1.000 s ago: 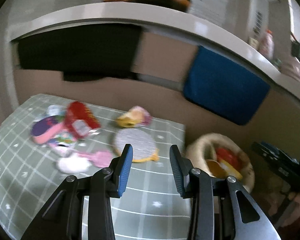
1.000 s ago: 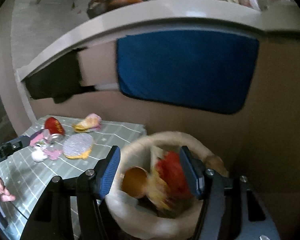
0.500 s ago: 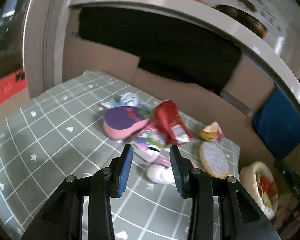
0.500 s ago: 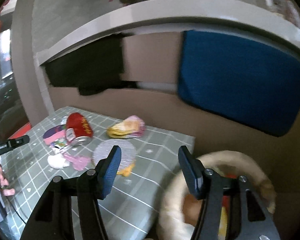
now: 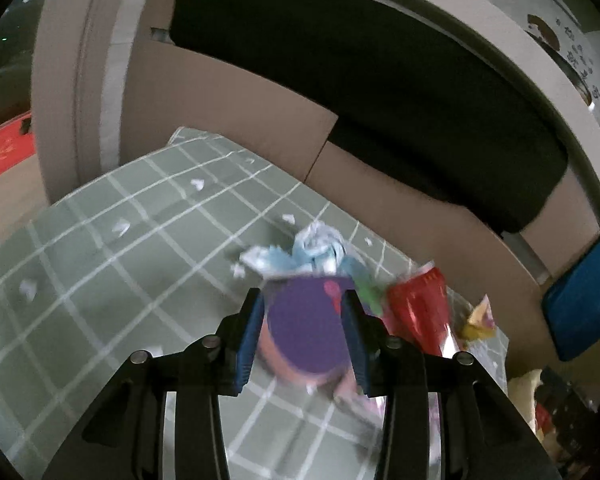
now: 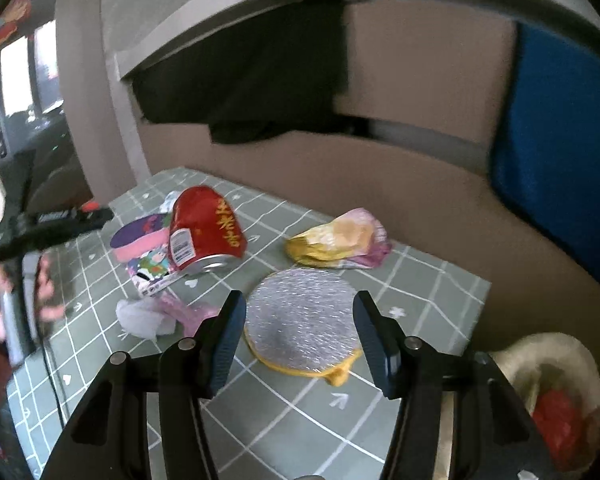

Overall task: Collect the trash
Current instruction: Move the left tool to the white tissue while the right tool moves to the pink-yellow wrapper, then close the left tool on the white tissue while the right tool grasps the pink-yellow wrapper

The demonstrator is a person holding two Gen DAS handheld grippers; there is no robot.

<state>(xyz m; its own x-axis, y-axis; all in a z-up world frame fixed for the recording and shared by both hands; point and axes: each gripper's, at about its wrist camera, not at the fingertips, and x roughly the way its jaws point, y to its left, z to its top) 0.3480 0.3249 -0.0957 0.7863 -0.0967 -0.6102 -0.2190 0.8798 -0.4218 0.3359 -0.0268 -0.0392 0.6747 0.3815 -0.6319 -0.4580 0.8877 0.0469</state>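
Both grippers are working over the green checked tablecloth [image 6: 300, 420] where the trash is lying, so the step in hand looks like two pick-ups starting at once. The left gripper [image 5: 302, 338] is straddling the purple-and-pink wrapper [image 5: 300, 332] — its jaws are opening a little, the wrapper sits between them, and whether the pads are touching it yet I cannot tell through the blur. The right gripper [image 6: 298, 340] is hovering with jaws wide but closing, the silver disc with the yellow rim [image 6: 300, 320] framed between them and not gripped. The crushed red can [image 6: 204, 228], yellow wrapper [image 6: 336, 242] and white crumpled scrap [image 6: 140, 316] are waiting nearby — the cream basket [image 6: 556, 356] is standing off the table's right edge, already holding something red. Next, each gripper probably needs to settle lower and close before carrying its piece to the basket.
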